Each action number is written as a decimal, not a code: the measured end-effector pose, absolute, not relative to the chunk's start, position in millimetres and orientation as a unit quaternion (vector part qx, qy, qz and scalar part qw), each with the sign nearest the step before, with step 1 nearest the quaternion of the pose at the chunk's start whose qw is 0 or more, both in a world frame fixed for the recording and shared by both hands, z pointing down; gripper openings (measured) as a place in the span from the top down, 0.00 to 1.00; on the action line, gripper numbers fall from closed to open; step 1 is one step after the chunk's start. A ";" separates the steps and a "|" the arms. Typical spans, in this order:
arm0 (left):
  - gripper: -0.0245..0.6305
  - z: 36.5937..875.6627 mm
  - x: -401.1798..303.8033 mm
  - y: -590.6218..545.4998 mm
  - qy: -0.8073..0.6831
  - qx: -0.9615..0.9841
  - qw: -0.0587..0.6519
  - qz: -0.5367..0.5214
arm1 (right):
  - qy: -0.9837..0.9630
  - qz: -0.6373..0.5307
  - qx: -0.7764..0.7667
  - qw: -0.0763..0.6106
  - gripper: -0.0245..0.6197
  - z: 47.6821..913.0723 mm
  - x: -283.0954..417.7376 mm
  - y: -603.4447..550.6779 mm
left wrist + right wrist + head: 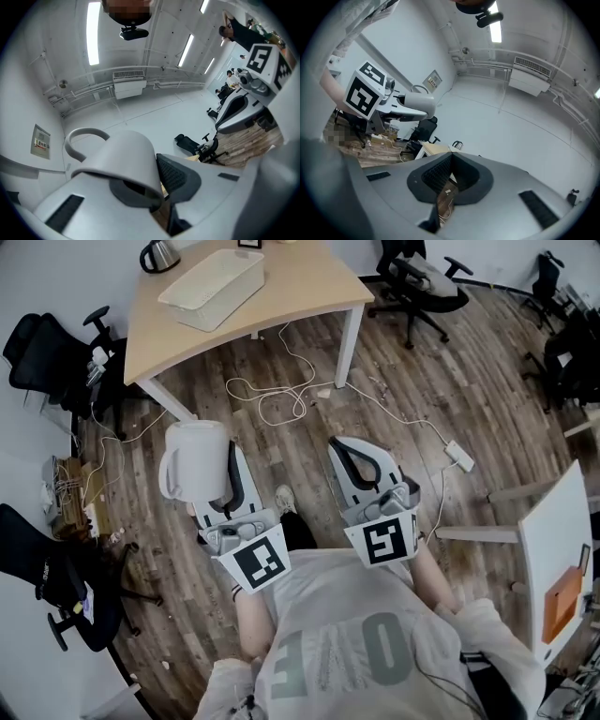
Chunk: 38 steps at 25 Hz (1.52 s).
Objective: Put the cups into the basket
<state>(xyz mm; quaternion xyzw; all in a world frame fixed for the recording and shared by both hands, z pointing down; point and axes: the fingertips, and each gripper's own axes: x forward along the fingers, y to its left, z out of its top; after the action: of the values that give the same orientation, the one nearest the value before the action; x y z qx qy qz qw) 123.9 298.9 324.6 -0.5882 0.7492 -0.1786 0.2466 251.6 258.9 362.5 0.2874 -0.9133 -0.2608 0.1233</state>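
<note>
A white cup (pixel 195 459) with a handle is held up over the wooden floor, with my left gripper (pixel 225 452) shut on its wall. In the left gripper view the cup (pixel 119 161) lies tilted, mouth toward the camera, pinched between the jaws of the left gripper (pixel 157 164). My right gripper (pixel 350 448) is beside it, shut with nothing in it; in its own view the right gripper (pixel 450 174) has its pads pressed together. The white basket (pixel 214 285) stands far ahead on the wooden table (pixel 300 287), and I see nothing in it.
A dark kettle (pixel 159 254) stands at the table's back left corner. Cables (pixel 281 395) and a power strip (pixel 459 456) lie on the floor ahead. Office chairs (pixel 417 282) stand around. A white table (pixel 562 540) is at the right.
</note>
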 end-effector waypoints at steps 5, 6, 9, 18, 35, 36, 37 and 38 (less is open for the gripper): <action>0.89 315.1 87.9 252.9 0.739 -0.601 0.250 -0.176 | -0.917 -0.250 0.283 0.129 0.96 356.1 208.3 219.2; 0.89 312.2 78.8 244.3 0.738 -0.602 0.249 -0.174 | -0.918 -0.250 0.282 0.126 0.96 352.5 196.9 210.4; 0.89 304.4 49.5 217.0 0.735 -0.604 0.252 -0.178 | -0.920 -0.245 0.278 0.125 0.96 344.1 161.8 179.5; 0.89 313.9 -50.4 153.1 0.743 -0.604 0.232 -0.173 | -0.926 -0.212 0.297 0.097 0.96 335.5 72.7 103.8; 0.89 326.4 -117.7 48.2 0.736 -0.608 0.223 -0.198 | -0.942 -0.152 0.296 0.048 0.96 341.0 -5.3 -9.9; 0.89 325.2 -120.5 39.9 0.735 -0.608 0.227 -0.197 | -0.942 -0.154 0.294 0.045 0.96 339.7 -11.1 -20.2; 0.89 323.6 -123.5 31.4 0.734 -0.607 0.233 -0.193 | -0.943 -0.156 0.291 0.041 0.96 337.7 -17.5 -31.0; 0.89 321.3 -127.1 22.7 0.735 -0.606 0.241 -0.187 | -0.944 -0.159 0.288 0.036 0.96 335.1 -24.2 -42.2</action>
<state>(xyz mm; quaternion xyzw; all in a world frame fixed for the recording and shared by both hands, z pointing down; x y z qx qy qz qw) -127.1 22.7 321.3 -0.6059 0.7347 -0.1866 0.2415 -24.2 -42.2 335.1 0.2881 -0.9437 -0.1585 0.0359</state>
